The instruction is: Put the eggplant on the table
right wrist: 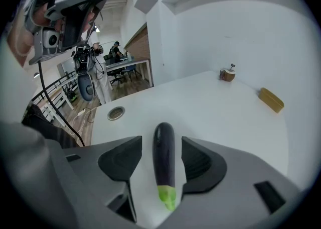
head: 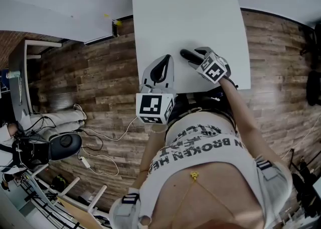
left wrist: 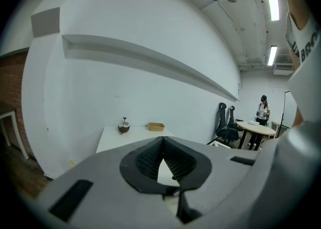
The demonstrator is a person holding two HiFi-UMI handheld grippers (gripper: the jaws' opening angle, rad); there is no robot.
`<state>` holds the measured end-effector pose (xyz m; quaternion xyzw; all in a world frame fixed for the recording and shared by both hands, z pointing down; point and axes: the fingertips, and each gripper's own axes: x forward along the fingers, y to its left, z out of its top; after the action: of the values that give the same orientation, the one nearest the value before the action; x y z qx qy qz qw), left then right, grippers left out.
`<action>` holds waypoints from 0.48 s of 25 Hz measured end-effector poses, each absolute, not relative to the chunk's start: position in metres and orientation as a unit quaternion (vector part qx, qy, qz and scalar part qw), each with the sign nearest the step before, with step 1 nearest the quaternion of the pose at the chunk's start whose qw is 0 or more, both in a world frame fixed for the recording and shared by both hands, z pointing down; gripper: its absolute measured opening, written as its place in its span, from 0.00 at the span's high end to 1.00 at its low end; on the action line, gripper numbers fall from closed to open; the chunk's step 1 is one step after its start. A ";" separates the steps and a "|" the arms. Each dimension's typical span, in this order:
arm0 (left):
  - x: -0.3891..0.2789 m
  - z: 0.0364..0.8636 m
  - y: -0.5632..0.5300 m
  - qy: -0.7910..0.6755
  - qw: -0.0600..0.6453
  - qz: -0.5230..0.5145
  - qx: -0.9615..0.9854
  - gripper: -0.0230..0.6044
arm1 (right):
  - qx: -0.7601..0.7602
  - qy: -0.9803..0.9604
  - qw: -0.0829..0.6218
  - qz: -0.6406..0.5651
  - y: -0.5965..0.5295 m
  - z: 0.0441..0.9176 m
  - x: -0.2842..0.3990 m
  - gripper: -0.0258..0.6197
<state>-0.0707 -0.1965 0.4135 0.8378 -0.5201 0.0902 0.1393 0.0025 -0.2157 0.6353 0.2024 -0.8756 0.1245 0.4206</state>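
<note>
A dark purple eggplant [right wrist: 164, 157] with a green stem end lies flat on the white table [right wrist: 200, 102]. It sits between the fingers of my right gripper [right wrist: 161, 140], and a gap shows on each side of it, so the gripper is open and the pads do not press on it. From the head view the eggplant [head: 188, 55] lies near the table's [head: 185, 12] front edge, just beyond the right gripper [head: 197, 57]. My left gripper [head: 165, 62] hovers over the front edge to the left. Its fingertips meet with nothing between them, so the left gripper [left wrist: 161, 141] is shut.
At the table's far end stand a small brown round object [right wrist: 228, 75] and a low wooden box [right wrist: 271, 99]. A round cable grommet [right wrist: 116, 113] is set in the tabletop. Wood floor with cables and an office chair [head: 65, 145] lies to the left.
</note>
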 end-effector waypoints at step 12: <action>-0.063 0.417 -0.197 -0.512 0.144 0.092 0.842 0.96 | 0.237 -0.901 0.354 0.084 -0.221 0.565 0.006 0.89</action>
<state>-0.0631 -0.1967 0.4169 0.8417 -0.5121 0.0925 0.1444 0.0062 -0.2209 0.5650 0.2374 -0.9007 0.0840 0.3540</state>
